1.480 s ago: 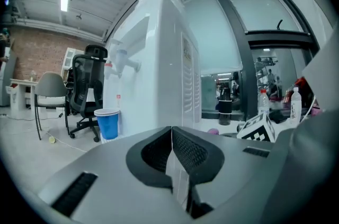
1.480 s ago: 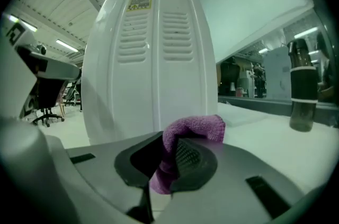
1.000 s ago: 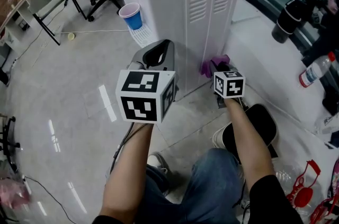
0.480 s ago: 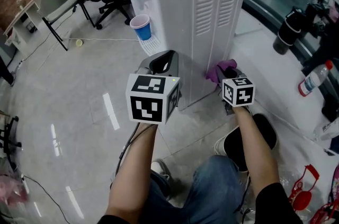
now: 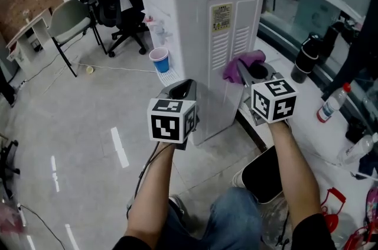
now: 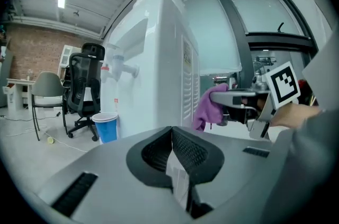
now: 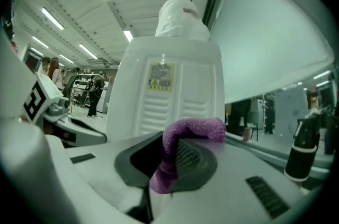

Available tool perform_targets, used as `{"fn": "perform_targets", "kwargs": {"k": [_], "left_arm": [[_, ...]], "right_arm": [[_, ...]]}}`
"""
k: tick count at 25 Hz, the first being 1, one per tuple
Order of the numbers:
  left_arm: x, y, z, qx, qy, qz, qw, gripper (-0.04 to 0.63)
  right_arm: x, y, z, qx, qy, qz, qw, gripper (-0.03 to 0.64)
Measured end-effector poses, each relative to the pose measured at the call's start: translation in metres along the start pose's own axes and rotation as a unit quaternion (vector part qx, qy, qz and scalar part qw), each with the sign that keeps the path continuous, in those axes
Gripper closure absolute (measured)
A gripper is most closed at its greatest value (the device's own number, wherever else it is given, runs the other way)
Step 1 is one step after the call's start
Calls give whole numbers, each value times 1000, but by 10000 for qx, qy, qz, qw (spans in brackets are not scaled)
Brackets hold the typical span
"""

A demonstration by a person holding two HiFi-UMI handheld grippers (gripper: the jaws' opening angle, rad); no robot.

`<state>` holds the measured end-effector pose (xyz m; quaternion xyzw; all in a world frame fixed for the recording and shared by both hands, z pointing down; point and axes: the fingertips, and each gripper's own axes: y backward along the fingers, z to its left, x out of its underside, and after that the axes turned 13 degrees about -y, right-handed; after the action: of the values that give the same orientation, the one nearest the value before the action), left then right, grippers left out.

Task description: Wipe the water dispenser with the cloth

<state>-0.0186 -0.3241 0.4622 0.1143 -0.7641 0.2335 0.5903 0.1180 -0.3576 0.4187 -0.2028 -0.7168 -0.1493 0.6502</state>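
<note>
Holds cloth point(image 5: 242, 64) beside water dispenser point(image 5: 195, 12).
Pinches the purple cloth fast in the right tongs point(image 5: 251, 70), right of centre in the head view, just beside the dispenser's slotted white panel; cannot tell whether touching. Carries the left tongs point(image 5: 182, 89) pressed together on nothing, lower centre. Shows a blue cup point(image 5: 159, 59) under the tap side, left of centre.

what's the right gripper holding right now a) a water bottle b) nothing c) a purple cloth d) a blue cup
C: in the right gripper view the right gripper has its jaws shut on the purple cloth, facing the water dispenser.
</note>
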Motion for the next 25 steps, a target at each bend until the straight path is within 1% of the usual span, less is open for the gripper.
{"fn": "perform_targets", "kwargs": {"k": [2, 5, 10, 12, 15, 17, 21, 25], "left_arm": [[-7, 0, 2, 33, -11, -33, 10000, 568], [-14, 5, 5, -28, -157, -60, 9999, 568], [-17, 10, 9, -14, -89, -41, 10000, 568], [-21, 12, 8, -33, -207, -71, 9998, 568], [-19, 13, 5, -37, -402, 44, 9992, 568], [-17, 13, 4, -36, -457, 103, 9989, 568], [-15, 16, 7, -103, -445, 104, 9989, 568], [-16, 19, 15, -206, -393, 69, 9990, 568]], "right_arm": [[-30, 3, 7, -71, 198, -168, 9996, 577], [-70, 6, 18, -188, 388, -394, 9983, 577], [-137, 12, 42, -407, 682, -781, 9938, 577], [-162, 14, 51, -477, 809, -928, 9912, 577], [-196, 17, 61, -557, 871, -1125, 9883, 577], [-216, 17, 67, -580, 908, -1239, 9864, 577], [-241, 10, 79, -664, 925, -1363, 9841, 577], [-239, -2, 87, -677, 1082, -1274, 9836, 577]]}}
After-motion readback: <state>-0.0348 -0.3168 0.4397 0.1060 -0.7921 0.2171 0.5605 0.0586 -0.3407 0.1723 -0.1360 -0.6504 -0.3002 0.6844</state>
